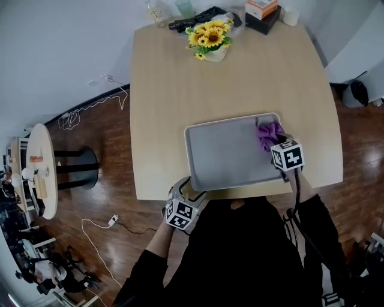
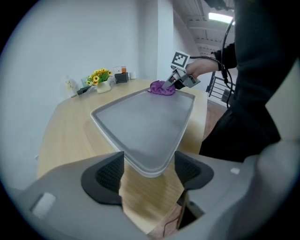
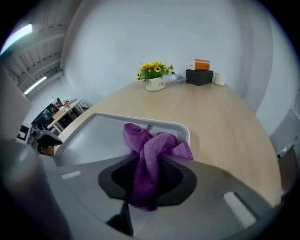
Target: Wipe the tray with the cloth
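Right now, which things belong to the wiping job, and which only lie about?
Job: tray; cloth, clamped in right gripper; left gripper, on the tray's near corner.
Lying about: flowers, orange box, black box, cup, all at the table's far end.

Open tabletop [image 1: 180, 84] beyond tray [image 1: 222, 156], flowers [image 1: 210, 36], boxes [image 1: 262, 13] at far edge

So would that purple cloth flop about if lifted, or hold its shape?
Probably floppy: the cloth bunches and droops in folds where the right gripper pinches it. Likely light, and not slippery, given its knitted weave.
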### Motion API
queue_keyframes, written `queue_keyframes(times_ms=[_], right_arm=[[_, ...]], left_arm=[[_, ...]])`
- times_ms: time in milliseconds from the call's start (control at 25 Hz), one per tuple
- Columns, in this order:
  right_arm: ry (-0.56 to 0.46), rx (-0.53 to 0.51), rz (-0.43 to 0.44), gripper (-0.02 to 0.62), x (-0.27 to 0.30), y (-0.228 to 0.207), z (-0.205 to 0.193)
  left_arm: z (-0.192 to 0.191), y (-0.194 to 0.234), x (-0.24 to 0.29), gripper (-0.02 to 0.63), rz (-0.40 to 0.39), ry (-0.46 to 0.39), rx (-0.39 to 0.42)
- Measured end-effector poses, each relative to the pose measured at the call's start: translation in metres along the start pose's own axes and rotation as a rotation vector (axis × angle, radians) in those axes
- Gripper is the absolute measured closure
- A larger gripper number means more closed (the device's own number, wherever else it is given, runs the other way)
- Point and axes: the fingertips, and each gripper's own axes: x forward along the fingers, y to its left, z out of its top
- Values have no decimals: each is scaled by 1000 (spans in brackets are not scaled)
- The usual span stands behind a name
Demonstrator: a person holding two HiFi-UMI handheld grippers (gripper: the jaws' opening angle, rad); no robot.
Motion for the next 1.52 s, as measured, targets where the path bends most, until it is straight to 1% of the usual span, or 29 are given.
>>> queue_keyframes(times_ms=[80, 120, 200, 280, 360, 440, 520, 560, 600, 640, 680, 760, 800, 880, 960, 1120, 1360, 1440, 1520], right_arm=[[-3, -16, -65, 506, 5, 4, 5], [-7, -29, -83, 506, 9, 11, 9], [-13, -52, -71, 505, 22, 41, 18], [-11, -79, -4, 505, 37, 88, 28], [-1, -120, 104, 503, 52, 147, 37], [20, -160, 231, 503, 64, 209, 42], [42, -199, 320, 503, 74, 259, 41], [49, -222, 342, 503, 77, 277, 39], [53, -244, 349, 503, 79, 290, 37], [56, -260, 347, 503, 80, 297, 35], [60, -272, 339, 503, 80, 300, 33], [71, -298, 330, 503, 80, 299, 30], [76, -310, 329, 503, 79, 296, 28], [78, -313, 326, 502, 75, 282, 25], [73, -271, 318, 502, 67, 259, 19], [42, -175, 270, 502, 41, 192, 2], [-5, -47, 146, 503, -4, 70, -33], [-3, -56, 116, 511, -16, 44, -41], [-17, -76, 117, 509, -24, 30, -45]], left_arm=[[4, -1, 3, 281, 4, -10, -3], [4, -1, 4, 281, 5, -18, -6], [2, 1, 2, 281, 6, -39, -11], [-1, 2, -2, 281, -1, -61, -14], [-4, 3, -6, 279, -15, -85, -11], [-5, 5, -9, 278, -27, -119, -6], [-7, 7, -10, 276, -39, -147, -15], [-11, 7, -8, 276, -52, -143, -33], [-17, 6, -4, 276, -71, -121, -61], [-23, 5, 0, 303, -86, -89, -82], [-28, 4, 2, 325, -88, -66, -80], [-31, 3, 1, 331, -61, -55, -46], [-32, 3, -1, 336, -45, -60, -45], [-34, 4, -1, 344, -34, -77, -82], [-34, 3, 1, 344, -39, -82, -103], [-34, 1, 3, 344, -52, -70, -96], [-37, 5, 4, 342, -21, -61, -96], [-37, 6, 3, 341, -17, -57, -98], [-34, 4, 3, 341, -16, -48, -102]])
